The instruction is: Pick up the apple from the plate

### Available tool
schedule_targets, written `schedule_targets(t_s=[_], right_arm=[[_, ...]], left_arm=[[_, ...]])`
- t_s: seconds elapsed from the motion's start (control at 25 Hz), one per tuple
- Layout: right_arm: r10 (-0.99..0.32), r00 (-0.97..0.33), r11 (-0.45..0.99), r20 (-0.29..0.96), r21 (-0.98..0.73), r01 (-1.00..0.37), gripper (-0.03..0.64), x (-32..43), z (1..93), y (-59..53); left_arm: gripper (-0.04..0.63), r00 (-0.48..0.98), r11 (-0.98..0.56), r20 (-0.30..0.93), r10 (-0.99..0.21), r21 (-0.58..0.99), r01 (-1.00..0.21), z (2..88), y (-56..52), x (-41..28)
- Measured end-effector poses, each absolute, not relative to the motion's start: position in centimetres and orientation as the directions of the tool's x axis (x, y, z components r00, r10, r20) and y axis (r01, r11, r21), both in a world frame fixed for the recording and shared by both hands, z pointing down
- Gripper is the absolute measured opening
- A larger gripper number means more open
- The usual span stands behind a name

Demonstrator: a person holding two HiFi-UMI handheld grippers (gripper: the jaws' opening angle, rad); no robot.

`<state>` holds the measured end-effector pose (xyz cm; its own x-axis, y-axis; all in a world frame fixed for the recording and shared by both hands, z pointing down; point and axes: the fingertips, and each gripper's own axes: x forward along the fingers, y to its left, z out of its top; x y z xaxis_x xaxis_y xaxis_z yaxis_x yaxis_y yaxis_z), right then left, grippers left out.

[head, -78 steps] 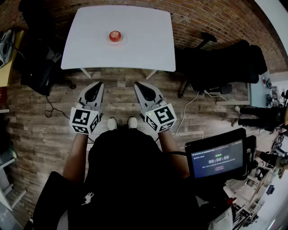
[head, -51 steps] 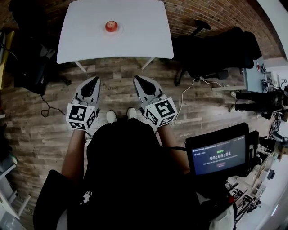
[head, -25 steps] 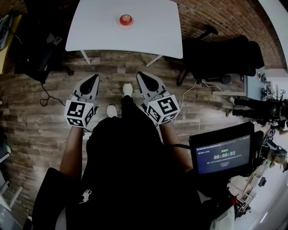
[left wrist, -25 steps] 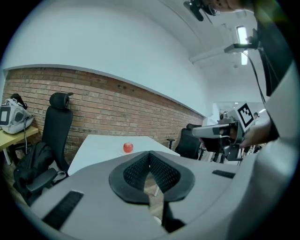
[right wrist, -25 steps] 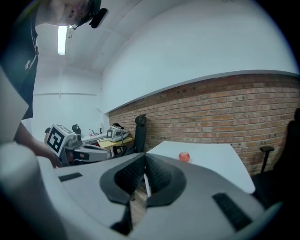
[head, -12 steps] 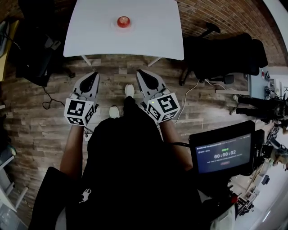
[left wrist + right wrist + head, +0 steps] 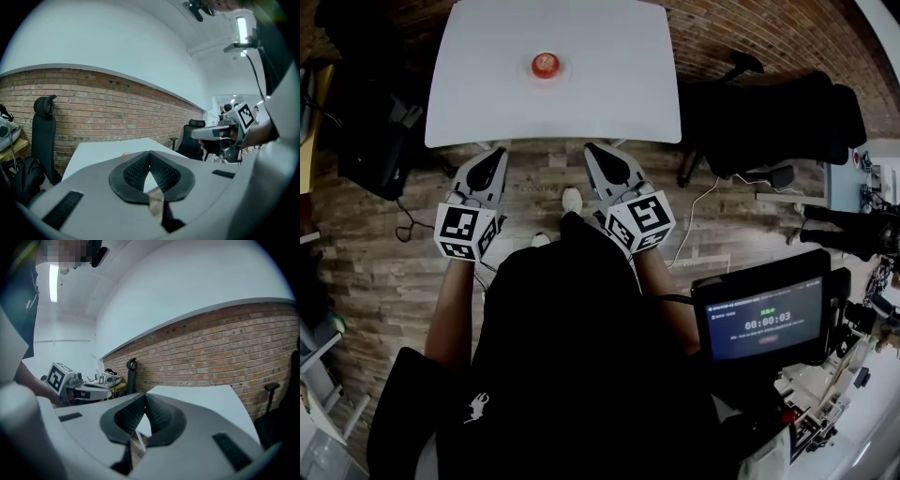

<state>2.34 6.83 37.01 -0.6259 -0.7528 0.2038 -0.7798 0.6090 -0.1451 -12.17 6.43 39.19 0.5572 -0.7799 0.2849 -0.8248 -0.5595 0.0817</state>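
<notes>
Red apple [image 7: 545, 65] on its plate [image 7: 559, 74] lies well ahead, midway between left gripper [image 7: 498, 155] and right gripper [image 7: 591, 150], both jaws pressed together, neither nearer.

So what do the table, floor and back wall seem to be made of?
Table: smooth matte white top, probably laminate or painted board; no grain shows.
Floor: wood-look planks with visible seams; real wood or vinyl, unclear.
Wall: bare red-brown brick with mortar lines.

Screen [image 7: 766, 319]: timer 00:00:03 in pale digits at its middle.
Smaller lines on the screen: above and below the timer, too small to read.
</notes>
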Motion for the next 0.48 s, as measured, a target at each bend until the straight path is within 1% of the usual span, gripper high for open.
schedule_targets(t_s=[0.24, 0.48], right_arm=[[-0.744, -0.644, 0.625, 0.18, -0.157, -0.765, 0.003, 4.9, 36.3, 2.5], [-0.718, -0.674, 0.652, 0.174, -0.167, -0.739, 0.003, 6.7, 36.6, -0.9]], left_arm=[[0.005, 0.547, -0.551, 0.265, -0.794, 0.067, -0.832, 37.7, 2.4, -9.2], [0.005, 0.508, -0.516, 0.298, -0.808, 0.055, -0.855, 38.5, -0.2, -7.6]])
